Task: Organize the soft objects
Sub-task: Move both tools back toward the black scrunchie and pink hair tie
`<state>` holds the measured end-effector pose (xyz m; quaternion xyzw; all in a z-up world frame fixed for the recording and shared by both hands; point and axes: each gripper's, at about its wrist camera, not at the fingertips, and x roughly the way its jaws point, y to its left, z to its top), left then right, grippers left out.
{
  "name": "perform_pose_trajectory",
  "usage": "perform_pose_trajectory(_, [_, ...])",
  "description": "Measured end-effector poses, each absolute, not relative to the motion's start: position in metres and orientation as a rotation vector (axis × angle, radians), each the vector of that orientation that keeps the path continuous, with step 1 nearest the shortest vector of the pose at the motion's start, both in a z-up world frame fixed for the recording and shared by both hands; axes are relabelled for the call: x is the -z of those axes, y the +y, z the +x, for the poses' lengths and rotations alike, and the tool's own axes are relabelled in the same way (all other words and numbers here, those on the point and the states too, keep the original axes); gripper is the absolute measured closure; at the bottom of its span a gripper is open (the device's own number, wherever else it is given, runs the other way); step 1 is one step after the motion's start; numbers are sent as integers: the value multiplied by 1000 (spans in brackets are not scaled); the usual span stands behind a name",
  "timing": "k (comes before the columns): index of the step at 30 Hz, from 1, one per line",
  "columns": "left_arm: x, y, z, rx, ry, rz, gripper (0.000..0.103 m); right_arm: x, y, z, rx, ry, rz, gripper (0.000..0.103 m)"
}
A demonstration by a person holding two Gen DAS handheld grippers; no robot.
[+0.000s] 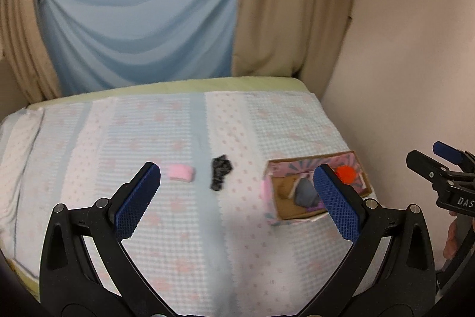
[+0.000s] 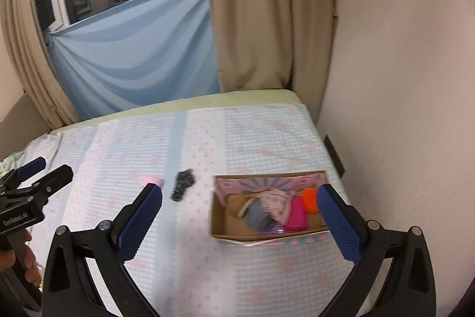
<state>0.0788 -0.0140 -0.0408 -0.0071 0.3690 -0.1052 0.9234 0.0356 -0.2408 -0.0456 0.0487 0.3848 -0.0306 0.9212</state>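
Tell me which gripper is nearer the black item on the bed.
Left, by a hedged judgement. The black crumpled cloth lies ahead between the left gripper fingers; from the right gripper it sits ahead and left, beyond its left finger.

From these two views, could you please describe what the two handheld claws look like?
Both match. The left claw and right claw have curved black plastic arms with silver rivets at the joints, ending in flat fingers faced with blue cross-hatched rubber. Seen from the side, the black body carries white lettering, too blurred to read. No cables or sleeves show.
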Motion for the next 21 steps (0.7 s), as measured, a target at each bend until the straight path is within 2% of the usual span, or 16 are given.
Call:
perform_pose_trajectory(13, [91, 94, 120, 145, 818, -14, 0, 88, -129, 84, -18, 820, 125, 0])
perform_pose_trajectory(21, [180, 136, 176, 102, 862, -5, 0, 159, -87, 149, -28, 874, 136, 0])
